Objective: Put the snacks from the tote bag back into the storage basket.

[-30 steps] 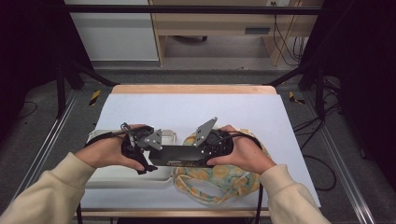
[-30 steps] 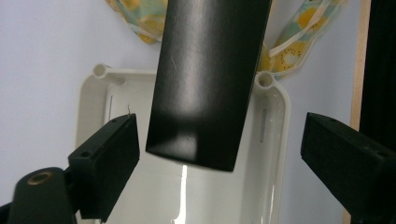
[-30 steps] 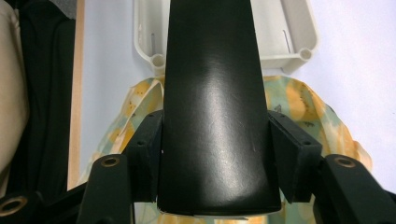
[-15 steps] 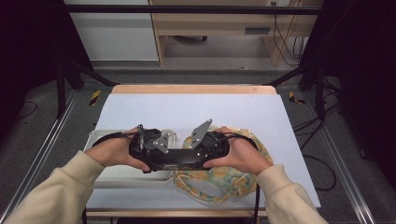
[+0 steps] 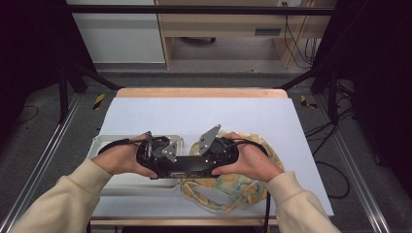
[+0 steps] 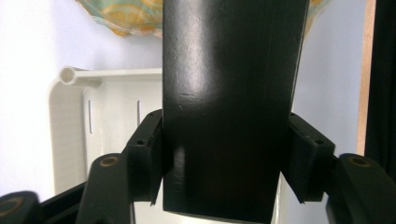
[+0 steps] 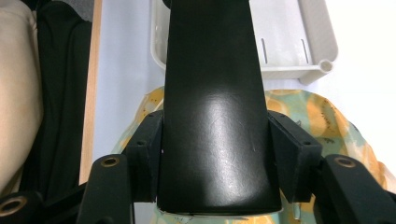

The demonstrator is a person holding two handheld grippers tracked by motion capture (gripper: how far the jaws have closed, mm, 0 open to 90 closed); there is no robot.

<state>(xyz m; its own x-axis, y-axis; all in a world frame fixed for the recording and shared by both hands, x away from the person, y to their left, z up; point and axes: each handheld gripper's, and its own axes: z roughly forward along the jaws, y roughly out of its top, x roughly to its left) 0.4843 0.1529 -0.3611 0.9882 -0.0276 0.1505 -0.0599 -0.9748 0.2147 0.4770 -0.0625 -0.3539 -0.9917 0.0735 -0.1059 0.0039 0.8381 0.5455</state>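
Gripping a long black case (image 5: 187, 167) by both ends, the left claw (image 6: 224, 158), its jaws having just been closing, and the right claw (image 7: 217, 156) hold it level above the worktop (image 5: 204, 114), over a white tray (image 5: 104, 143) and patterned bag (image 5: 238, 187), sharing its weight.

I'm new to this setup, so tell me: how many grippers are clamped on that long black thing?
2. The left gripper is shut on one end of the black case, over the white tray; the right gripper is shut on the other end, over the patterned cloth.
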